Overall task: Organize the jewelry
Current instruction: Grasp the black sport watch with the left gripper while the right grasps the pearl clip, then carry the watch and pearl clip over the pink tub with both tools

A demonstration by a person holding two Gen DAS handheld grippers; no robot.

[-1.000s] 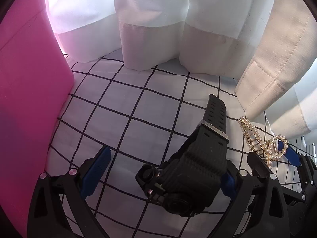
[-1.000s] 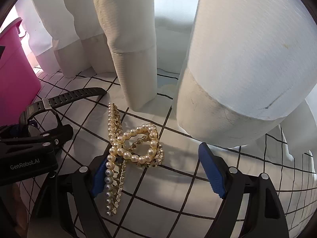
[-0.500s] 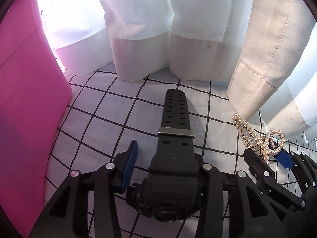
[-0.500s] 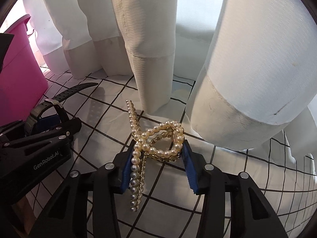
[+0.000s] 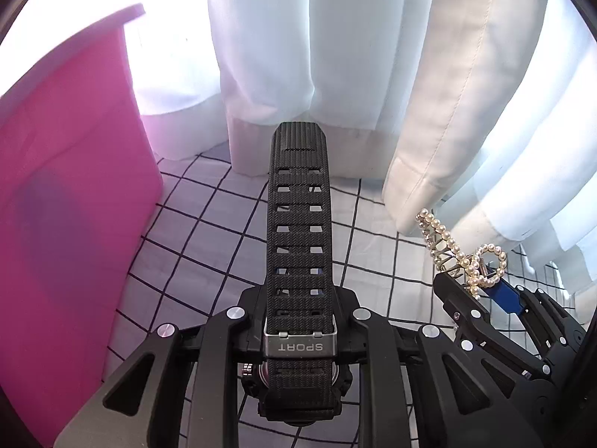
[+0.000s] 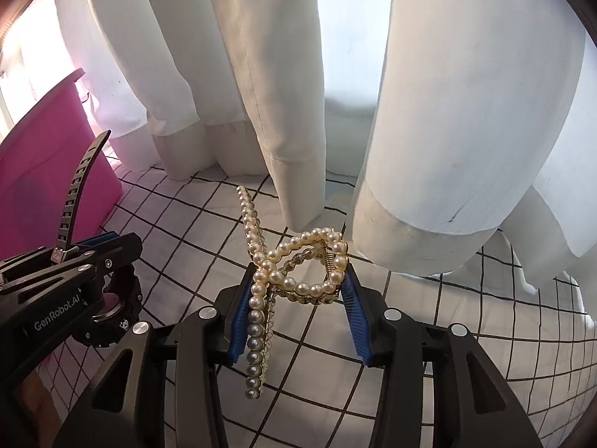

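My left gripper (image 5: 298,298) is shut on a black sport watch (image 5: 297,246), lifted off the checked cloth, its strap pointing up and forward. My right gripper (image 6: 296,298) is shut on a pearl hair clip (image 6: 298,272), also held above the cloth. In the left wrist view the right gripper (image 5: 485,291) with the pearl clip (image 5: 462,257) is at the right. In the right wrist view the left gripper (image 6: 74,261) with the watch strap (image 6: 80,186) is at the left.
A pink bin (image 5: 67,201) stands at the left, also in the right wrist view (image 6: 48,164). White curtains (image 5: 298,56) hang at the back, down to the white cloth with black grid lines (image 5: 209,231).
Both grippers closed, the left on the watch and the right on the pearl clip, then rose with them off the cloth.
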